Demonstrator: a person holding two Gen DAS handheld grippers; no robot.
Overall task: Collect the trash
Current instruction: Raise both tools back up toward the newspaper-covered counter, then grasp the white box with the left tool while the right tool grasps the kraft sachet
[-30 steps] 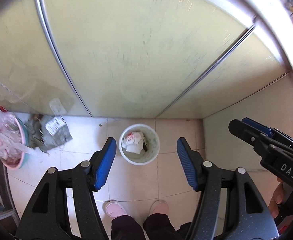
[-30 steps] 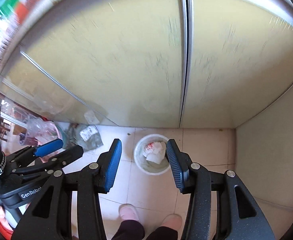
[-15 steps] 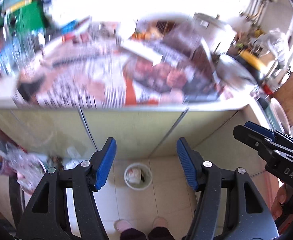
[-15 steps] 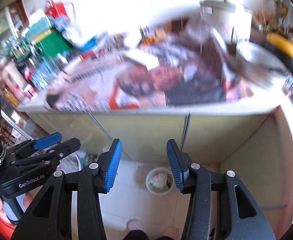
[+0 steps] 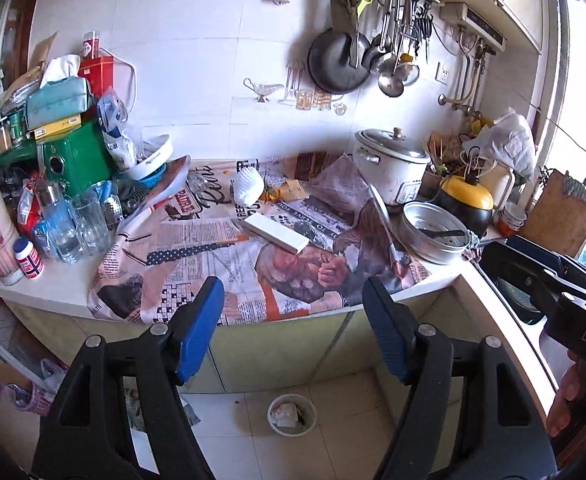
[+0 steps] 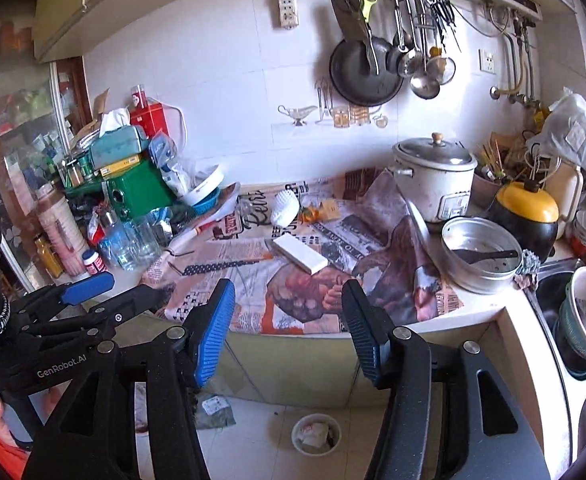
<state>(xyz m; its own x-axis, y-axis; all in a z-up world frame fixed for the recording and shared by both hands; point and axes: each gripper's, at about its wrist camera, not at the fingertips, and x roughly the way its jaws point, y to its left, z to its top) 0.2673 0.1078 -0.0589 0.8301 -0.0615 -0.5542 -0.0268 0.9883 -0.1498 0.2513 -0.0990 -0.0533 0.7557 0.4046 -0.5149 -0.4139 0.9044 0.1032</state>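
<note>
A small white bin holding crumpled paper stands on the tiled floor below the counter. On the newspaper-covered counter lie a white foam net, a flat white box and orange scraps. My left gripper hangs in front of the counter edge, jaws opening, nothing between them. My right gripper is level with it, jaws also opening and empty. Each gripper shows at the side of the other's view.
A rice cooker, a metal pot and a yellow-lidded pot crowd the counter's right. Glasses and bottles and a green box fill the left. A sink with bowls lies at right. Pans hang on the wall.
Both grippers have risen from near the floor bin to counter height and tilted up, so the counter top is now in view. Both pairs of jaws stand wider than before.
</note>
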